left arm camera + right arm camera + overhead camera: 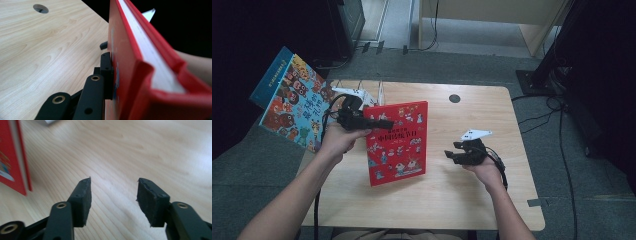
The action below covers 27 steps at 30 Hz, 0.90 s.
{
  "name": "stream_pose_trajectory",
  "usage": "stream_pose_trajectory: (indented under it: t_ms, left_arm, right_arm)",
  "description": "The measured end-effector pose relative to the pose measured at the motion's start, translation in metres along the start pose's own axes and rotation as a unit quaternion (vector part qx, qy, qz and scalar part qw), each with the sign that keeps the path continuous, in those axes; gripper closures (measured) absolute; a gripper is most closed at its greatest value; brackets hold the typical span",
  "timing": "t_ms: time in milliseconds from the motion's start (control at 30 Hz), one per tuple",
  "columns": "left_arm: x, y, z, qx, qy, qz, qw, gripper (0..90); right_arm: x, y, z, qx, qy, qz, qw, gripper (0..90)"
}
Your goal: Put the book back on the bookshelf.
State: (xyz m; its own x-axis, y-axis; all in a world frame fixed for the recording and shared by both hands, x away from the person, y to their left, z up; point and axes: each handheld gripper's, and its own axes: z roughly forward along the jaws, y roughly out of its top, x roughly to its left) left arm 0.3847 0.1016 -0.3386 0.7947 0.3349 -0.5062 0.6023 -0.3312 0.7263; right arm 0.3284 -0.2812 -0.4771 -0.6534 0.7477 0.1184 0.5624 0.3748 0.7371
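A red picture book point(397, 142) stands tilted up from the wooden table point(472, 190), its lower edge near the table top. My left gripper point(382, 122) is shut on the book's upper left edge. In the left gripper view one black pad point(106, 67) presses flat against the red cover point(130, 50), and the other jaw is hidden behind the book. My right gripper point(451, 155) hovers low over the table to the right of the book. Its jaws stand open point(113, 195) with only bare wood between them, and the book's corner point(15, 162) lies off to their left.
A second, blue-covered picture book point(292, 100) leans out past the table's left edge. A white wire stand point(357, 95) sits at the table's back left. A round cable hole point(454, 98) is near the back edge. Cables and dark equipment lie on the floor at right.
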Motion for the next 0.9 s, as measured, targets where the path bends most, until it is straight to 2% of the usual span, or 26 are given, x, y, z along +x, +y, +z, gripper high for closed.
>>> stream_pose_trajectory:
  t_ms: [133, 267, 433, 533, 667, 900]
  left_arm:
    - [-0.002, 0.003, -0.006, -0.004, 0.005, -0.002, 1.0, 79.9]
    - [-0.004, 0.005, -0.011, -0.007, 0.017, -0.003, 0.9998, 79.9]
    - [-0.004, 0.007, -0.02, -0.014, 0.027, -0.009, 0.9995, 79.9]
    - [-0.005, 0.009, -0.025, -0.019, 0.034, -0.008, 0.9992, 79.9]
    - [-0.005, 0.011, -0.035, -0.035, 0.04, -0.017, 0.9985, 79.9]
    - [-0.006, 0.017, -0.052, -0.052, 0.057, -0.023, 0.9967, 79.9]
  right_arm:
    - [0.0, -0.012, 0.01, 0.011, -0.014, 0.002, 0.9998, 43.0]
    - [0.003, -0.023, 0.018, 0.008, -0.043, -0.008, 0.999, 41.7]
    - [0.004, -0.028, 0.025, 0.02, -0.06, -0.01, 0.9979, 38.9]
    - [0.004, -0.032, 0.027, 0.005, -0.065, -0.004, 0.9978, 37.4]
    - [0.002, -0.036, 0.028, -0.012, -0.07, -0.002, 0.9975, 33.3]
    - [0.002, -0.037, 0.029, -0.011, -0.078, 0.012, 0.9968, 25.0]
